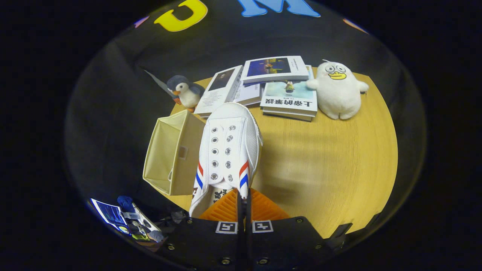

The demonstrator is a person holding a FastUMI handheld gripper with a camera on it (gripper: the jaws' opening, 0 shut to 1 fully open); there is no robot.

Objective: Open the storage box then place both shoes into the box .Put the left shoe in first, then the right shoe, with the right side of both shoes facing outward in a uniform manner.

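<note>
While the two fingers of the gripper (243, 205) are pressed almost together, the heel collar of a white shoe (229, 150) with red and blue side stripes is pinched between them, and the shoe is held lifted, toe pointing away at twelve o'clock. An open cream fabric storage box (171, 154) is seen on the wooden table (331, 165) at about ten o'clock, just beside the shoe. Beyond the toe, several books (275, 84) are spread, with a plush penguin (184, 92) at eleven o'clock and a white plush duck (337, 90) at one o'clock.
</note>
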